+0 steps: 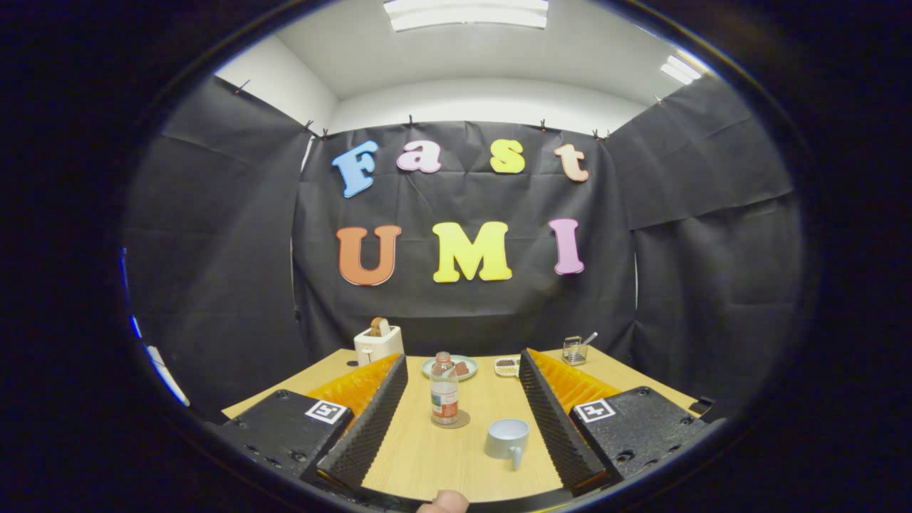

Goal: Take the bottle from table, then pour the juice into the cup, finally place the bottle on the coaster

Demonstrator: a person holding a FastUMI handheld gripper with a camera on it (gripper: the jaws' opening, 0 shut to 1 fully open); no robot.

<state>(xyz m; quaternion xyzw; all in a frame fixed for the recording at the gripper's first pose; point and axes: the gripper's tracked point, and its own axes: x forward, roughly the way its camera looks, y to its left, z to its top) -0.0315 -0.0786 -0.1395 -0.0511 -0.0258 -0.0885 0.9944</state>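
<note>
A clear bottle (444,390) with a red-and-white label stands upright on a round brown coaster (461,420) on the wooden table (427,463). It is in the gap between my fingers, nearer the left one and touching neither. A pale grey cup (507,438) sits to the right of the bottle and closer to me, its handle turned toward me. My gripper (463,358) is open wide, with the left finger (370,420) and right finger (556,420) on either side of both objects.
Beyond the bottle lie a pale green plate (427,368) with food and a small dish (507,366). A white toaster (377,343) holding bread stands at the back left. At the back right is a glass container (574,350) with a spoon. A person's fingertip (443,502) shows below.
</note>
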